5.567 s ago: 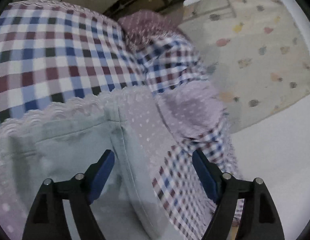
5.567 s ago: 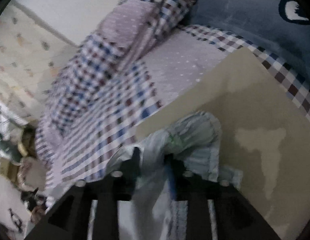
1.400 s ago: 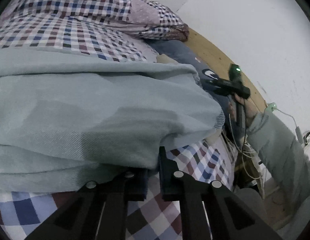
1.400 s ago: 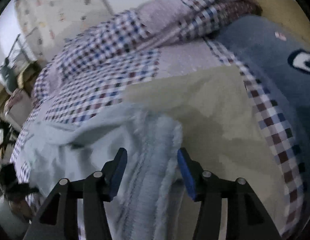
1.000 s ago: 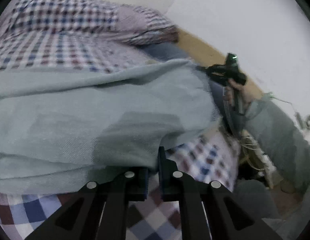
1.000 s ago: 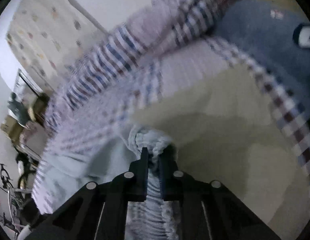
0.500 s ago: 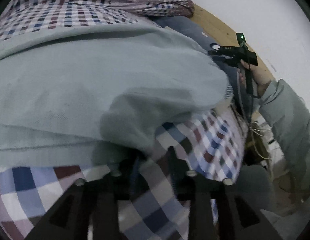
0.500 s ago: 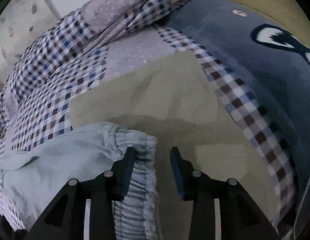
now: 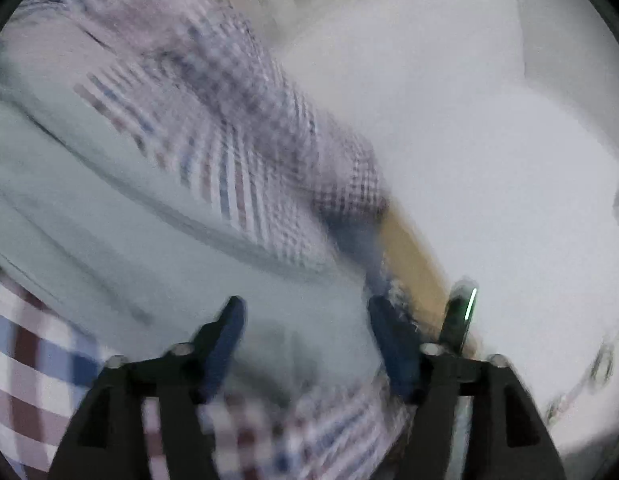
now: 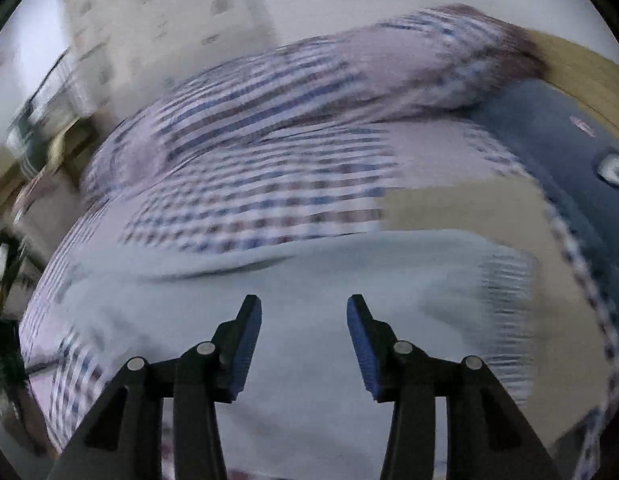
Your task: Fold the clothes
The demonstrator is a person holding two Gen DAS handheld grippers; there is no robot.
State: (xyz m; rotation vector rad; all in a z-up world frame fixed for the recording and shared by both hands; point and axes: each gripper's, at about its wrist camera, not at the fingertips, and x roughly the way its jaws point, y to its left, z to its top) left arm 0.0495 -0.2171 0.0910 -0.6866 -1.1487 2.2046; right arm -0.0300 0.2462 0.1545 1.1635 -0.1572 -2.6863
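- Left wrist view is heavily blurred; the left gripper (image 9: 303, 310) is seen at the bottom of the frame with its blue-padded fingers (image 9: 225, 332) spread wide and nothing pinched between them.
- A pale green garment (image 9: 109, 216) is spread across the left and centre of this frame, passing under the spread fingers, on a checked bedspread (image 9: 33, 360).
- A wooden edge (image 9: 413, 256) is seen at centre right, with a white wall (image 9: 489, 120) behind it.
- A dark device with a green light (image 9: 461, 312) is seen at lower right.
- In the right wrist view, the right gripper (image 10: 304, 322) is shown with fingers (image 10: 247, 336) parted and empty.
- The pale green garment (image 10: 309, 272) is laid across the lower half of that frame, its ribbed edge (image 10: 505, 280) at right.
- A tan cloth (image 10: 469, 208) is seen beneath it, and a dark blue pillow (image 10: 549, 128) at upper right.
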